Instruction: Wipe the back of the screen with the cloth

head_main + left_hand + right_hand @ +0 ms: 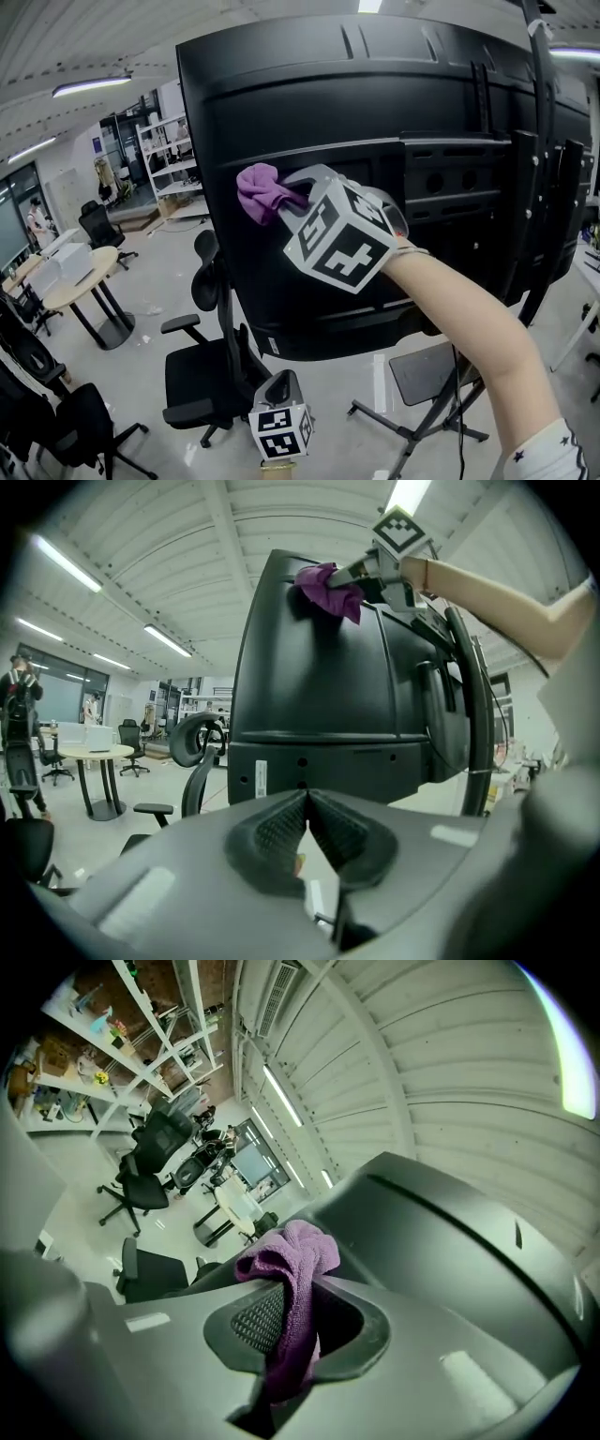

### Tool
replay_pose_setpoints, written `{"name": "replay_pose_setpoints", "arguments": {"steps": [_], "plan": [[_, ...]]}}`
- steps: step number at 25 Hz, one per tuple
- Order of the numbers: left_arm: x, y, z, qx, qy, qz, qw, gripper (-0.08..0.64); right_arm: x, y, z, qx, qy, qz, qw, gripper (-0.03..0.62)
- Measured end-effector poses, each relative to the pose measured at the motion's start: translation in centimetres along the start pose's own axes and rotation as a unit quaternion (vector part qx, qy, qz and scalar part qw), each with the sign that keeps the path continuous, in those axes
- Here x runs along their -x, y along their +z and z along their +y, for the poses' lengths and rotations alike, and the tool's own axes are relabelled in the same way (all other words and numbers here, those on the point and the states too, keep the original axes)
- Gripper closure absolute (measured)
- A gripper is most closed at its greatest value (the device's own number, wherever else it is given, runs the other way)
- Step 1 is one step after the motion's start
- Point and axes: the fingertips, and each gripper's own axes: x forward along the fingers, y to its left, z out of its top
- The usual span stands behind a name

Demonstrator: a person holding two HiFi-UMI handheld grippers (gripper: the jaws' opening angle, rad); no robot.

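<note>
The black back of a large screen (375, 112) on a wheeled stand fills the head view. My right gripper (292, 195) is shut on a purple cloth (262, 190) and presses the bunched cloth against the upper left of the panel. In the right gripper view the cloth (286, 1269) hangs pinched between the jaws, with the dark panel (450, 1213) just beyond it. My left gripper (278, 386) hangs low below the screen, shut and empty; its view shows the screen back (319, 667) and the cloth (330, 590) up high.
A black office chair (206, 366) stands just left of the screen's lower edge. The stand's legs (412, 427) spread over the floor below. A round white table (80, 281) and more chairs sit further left; shelves (169, 155) stand behind.
</note>
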Motion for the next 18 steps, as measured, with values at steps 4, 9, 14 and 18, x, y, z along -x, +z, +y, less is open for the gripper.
{"name": "replay_pose_setpoints", "arguments": {"steps": [4,9,14,18], "plan": [[0.0,0.2,-0.4,-0.008,-0.006,0.0,1.0,0.552,0.6,3.6,-5.7,-0.02,-0.046,-0.028,0.998,0.537],[0.7,0.9,-0.1,-0.015,-0.006,-0.004,0.9999,0.552,1.1,8.1,-13.0,-0.025,-0.127,-0.049,0.99,0.537],[1.3,1.1,0.6,-0.016,0.0,-0.009,0.9998,0.552,1.5,9.4,-15.9,-0.046,-0.148,-0.05,0.987,0.537],[1.5,1.3,0.4,-0.014,-0.002,-0.011,0.9998,0.552,3.2,9.6,-15.2,-0.055,-0.158,-0.08,0.983,0.537]]}}
